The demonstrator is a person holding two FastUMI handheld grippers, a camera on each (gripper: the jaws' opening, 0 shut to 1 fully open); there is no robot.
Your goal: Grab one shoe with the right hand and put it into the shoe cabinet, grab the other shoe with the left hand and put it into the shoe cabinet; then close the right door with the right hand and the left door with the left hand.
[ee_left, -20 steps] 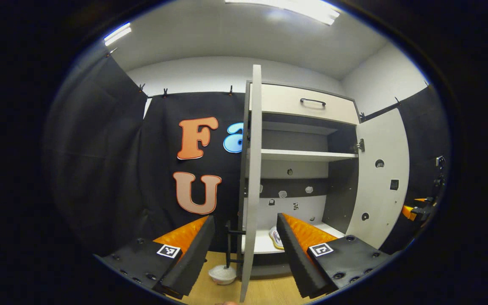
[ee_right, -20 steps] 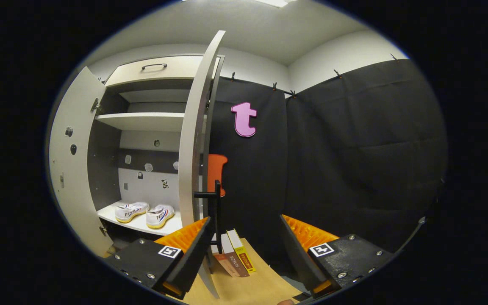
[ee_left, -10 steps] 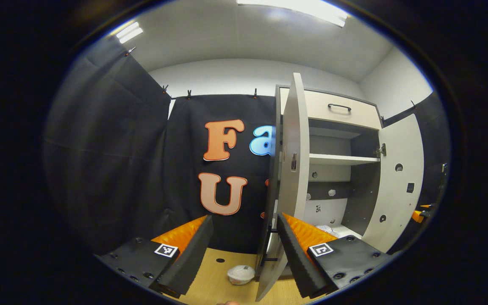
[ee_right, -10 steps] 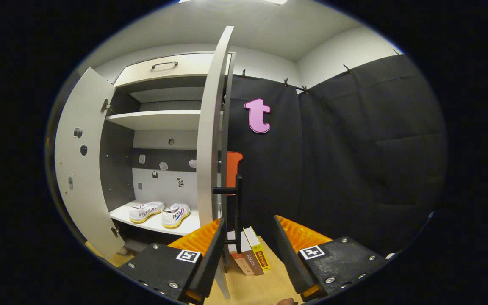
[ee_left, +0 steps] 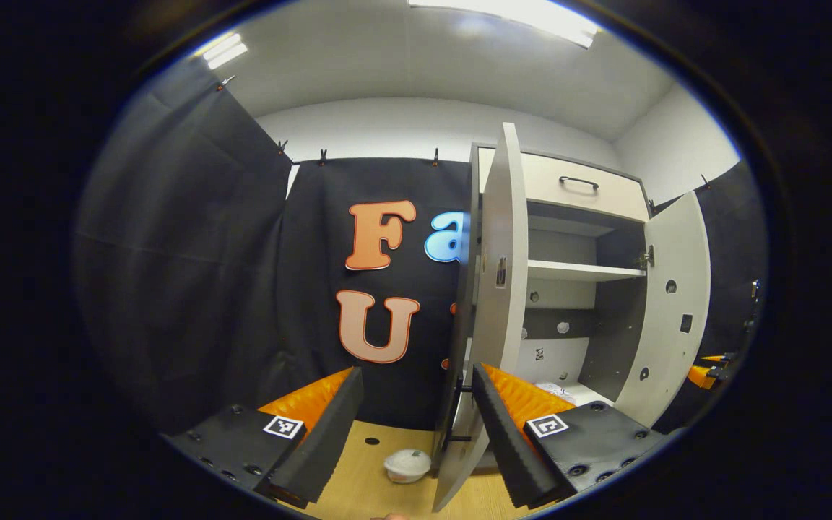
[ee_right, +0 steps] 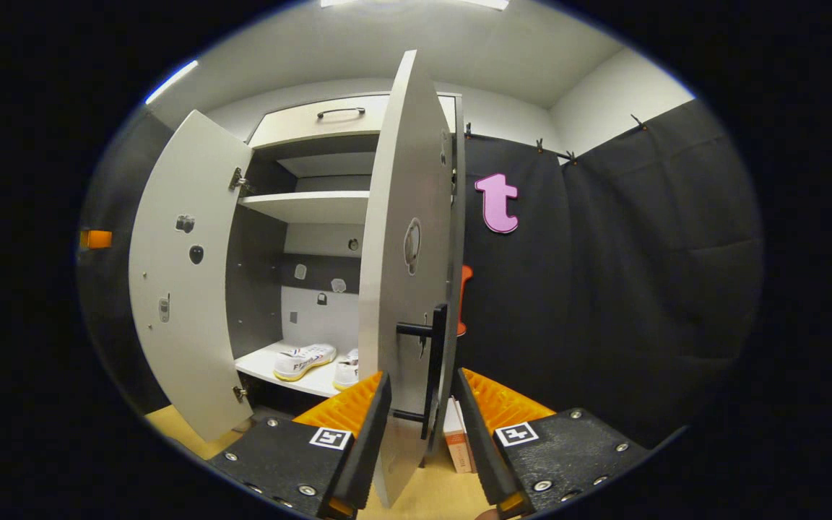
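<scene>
Two white shoes lie on the shoe cabinet's bottom shelf [ee_right: 261, 365]; one shoe [ee_right: 304, 359] shows whole and the other shoe [ee_right: 347, 370] is half hidden by the right door [ee_right: 405, 217]. That door stands wide open, its black handle [ee_right: 435, 361] in the gap of my right gripper [ee_right: 422, 404], whose fingers flank it without touching. My left gripper [ee_left: 409, 426] is open beside the open left door [ee_left: 503, 289]; that door's handle [ee_left: 459, 412] sits just inside the right finger [ee_left: 503, 433]. A bit of shoe [ee_left: 557, 390] shows past it.
A drawer [ee_left: 568, 189] tops the cabinet above an upper shelf [ee_left: 578, 271]. A white bowl [ee_left: 407, 466] sits on the wooden floor by the left door. Books [ee_right: 456, 440] stand on the floor behind the right door. Black cloth walls close both sides.
My right gripper has moved in on the right door's handle and its fingers have narrowed around it. My left gripper swung to the left door's outer side, then held nearly still.
</scene>
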